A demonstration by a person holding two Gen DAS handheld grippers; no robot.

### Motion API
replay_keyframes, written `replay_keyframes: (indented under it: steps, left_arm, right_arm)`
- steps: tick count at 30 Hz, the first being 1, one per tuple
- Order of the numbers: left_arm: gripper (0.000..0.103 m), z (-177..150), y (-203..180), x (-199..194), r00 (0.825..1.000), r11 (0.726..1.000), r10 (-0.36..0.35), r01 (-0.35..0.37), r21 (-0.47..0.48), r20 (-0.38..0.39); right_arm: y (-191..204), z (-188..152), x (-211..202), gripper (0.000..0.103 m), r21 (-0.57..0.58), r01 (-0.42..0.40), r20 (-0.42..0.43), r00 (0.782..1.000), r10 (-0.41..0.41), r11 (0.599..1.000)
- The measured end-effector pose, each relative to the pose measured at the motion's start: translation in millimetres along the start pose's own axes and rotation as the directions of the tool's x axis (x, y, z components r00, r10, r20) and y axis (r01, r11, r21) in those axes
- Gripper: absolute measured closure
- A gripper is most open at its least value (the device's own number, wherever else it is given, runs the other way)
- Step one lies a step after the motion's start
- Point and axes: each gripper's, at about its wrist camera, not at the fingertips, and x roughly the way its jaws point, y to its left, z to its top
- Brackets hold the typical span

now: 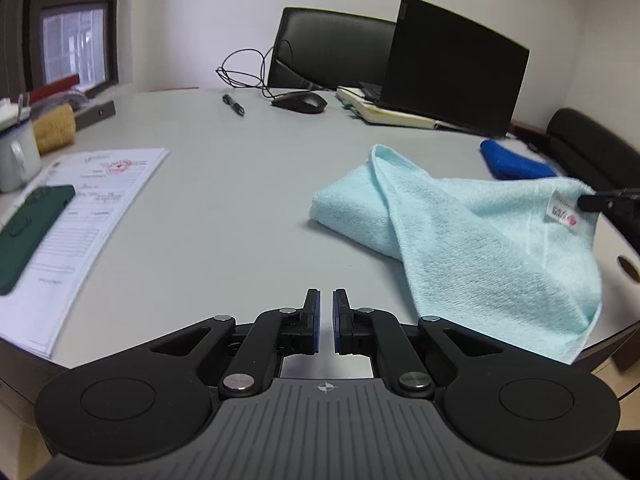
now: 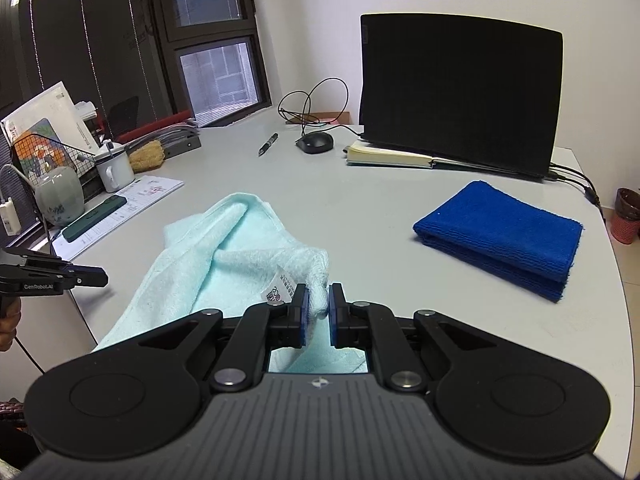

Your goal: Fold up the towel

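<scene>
A light blue towel (image 1: 472, 236) lies partly folded on the grey table (image 1: 224, 200), one corner lifted to the right. My right gripper (image 2: 318, 306) is shut on that corner of the towel (image 2: 224, 256), beside its white label (image 2: 278, 290); its fingertips (image 1: 592, 201) show at the right edge of the left wrist view. My left gripper (image 1: 326, 312) is empty, its pads a narrow gap apart, over bare table left of the towel's near edge. It also shows at the left of the right wrist view (image 2: 98, 275).
A folded dark blue towel (image 2: 500, 236) lies to the right. A laptop (image 2: 460, 92), notebook (image 2: 388, 156), mouse (image 2: 315, 142) and pen (image 2: 268, 144) sit at the back. Papers (image 1: 80, 216) with a green phone (image 1: 28, 232) and a mug (image 2: 114, 172) lie left.
</scene>
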Motion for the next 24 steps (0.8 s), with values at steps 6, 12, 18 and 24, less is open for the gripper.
replay_keyframes:
  steps: [6,12,18,24]
  left_arm:
    - [0.087,-7.6,-18.2,-2.5,0.997,0.997,-0.082,0.082,0.012,-0.012]
    - [0.062,-19.7,-33.2,-12.8,0.989,0.989,-0.145,0.146,0.017,-0.019]
    - [0.062,-31.0,-41.0,-20.3,0.988,0.988,-0.152,0.152,-0.002,-0.042]
    - [0.062,-42.8,-47.9,-24.7,0.991,0.992,-0.122,0.120,-0.033,-0.053]
  right_arm:
    - [2.2,-1.7,-0.1,0.092,0.000,-0.002,0.000,1.000,0.002,1.000]
    - [2.4,-4.7,-0.9,0.092,0.004,-0.004,-0.001,1.000,0.004,1.000]
    - [3.5,-6.8,-2.9,0.092,0.003,-0.011,0.004,1.000,0.011,1.000]
    - [5.9,-9.0,-4.1,0.092,-0.005,-0.018,0.005,1.000,0.018,1.000]
